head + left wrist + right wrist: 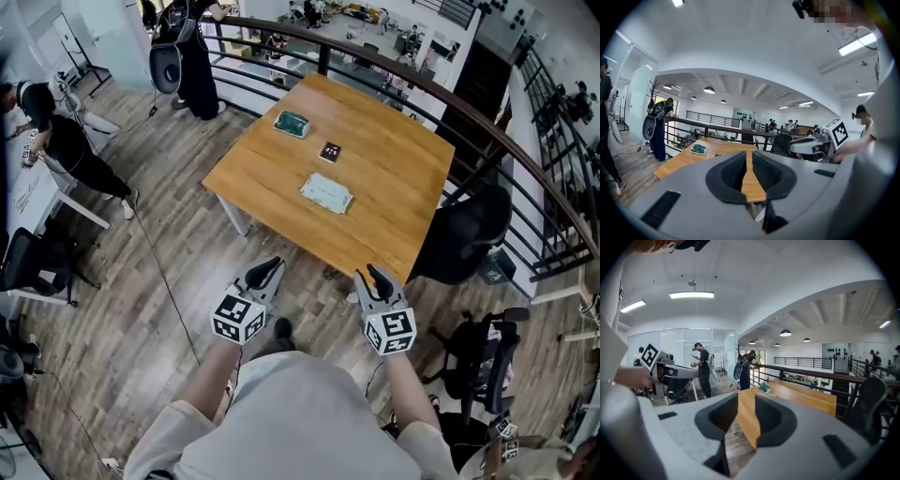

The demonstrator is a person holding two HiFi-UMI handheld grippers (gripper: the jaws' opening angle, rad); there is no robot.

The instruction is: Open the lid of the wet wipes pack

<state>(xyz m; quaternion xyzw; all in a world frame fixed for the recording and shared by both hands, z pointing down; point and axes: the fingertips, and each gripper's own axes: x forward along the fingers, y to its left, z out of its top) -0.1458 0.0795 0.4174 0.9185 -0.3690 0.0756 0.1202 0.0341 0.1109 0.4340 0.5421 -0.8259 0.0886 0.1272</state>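
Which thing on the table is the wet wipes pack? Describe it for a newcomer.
Look at the wooden table in front of the person. Three things lie on it; the wet wipes pack is the one nearest the person, about mid-table. It is a flat, pale pouch, unlike the small dark square beyond it and the darker green pack near the far corner.

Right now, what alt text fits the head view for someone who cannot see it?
A person stands before a wooden table, holding the left tool and right tool short of its near edge, both empty. On it lie a pale wet wipes pack nearest, then a small dark card and a green pack.
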